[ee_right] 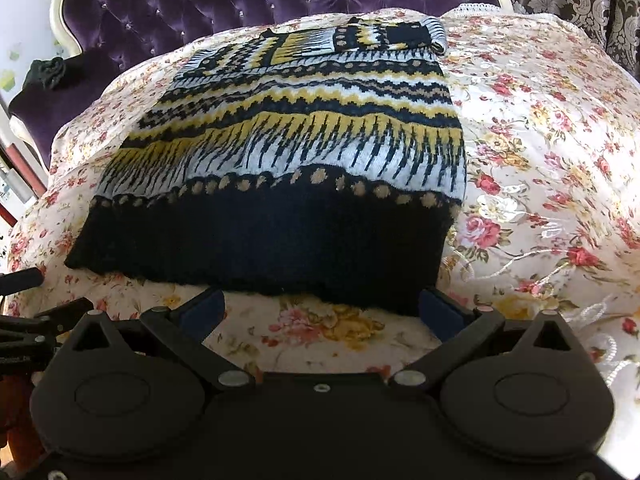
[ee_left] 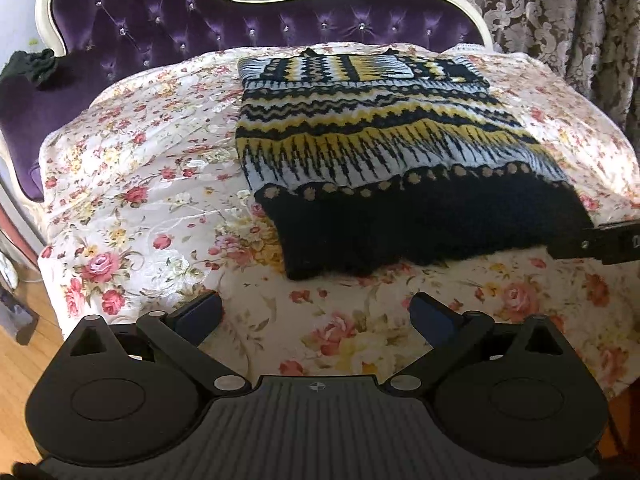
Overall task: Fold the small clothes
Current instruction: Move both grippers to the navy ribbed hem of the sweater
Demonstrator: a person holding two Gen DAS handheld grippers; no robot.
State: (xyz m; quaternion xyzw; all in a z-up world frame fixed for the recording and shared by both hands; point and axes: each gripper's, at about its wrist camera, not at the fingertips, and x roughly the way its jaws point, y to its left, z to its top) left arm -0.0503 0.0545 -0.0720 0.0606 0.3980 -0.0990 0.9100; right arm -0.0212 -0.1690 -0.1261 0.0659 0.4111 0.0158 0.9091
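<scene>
Both grippers are hovering with jaws spread wide and holding nothing. The left gripper (ee_left: 316,312) is hanging short of the near left corner of the black, yellow and white patterned knitted sweater (ee_left: 360,148), while the right gripper (ee_right: 322,308) is poised at its black ribbed hem (ee_right: 260,248), probably ready to lift that edge. The sweater is lying flat on the floral satin bedspread (ee_left: 140,200) just ahead, its sleeves seemingly folded across the far end, leaving 1 tidy rectangle.
</scene>
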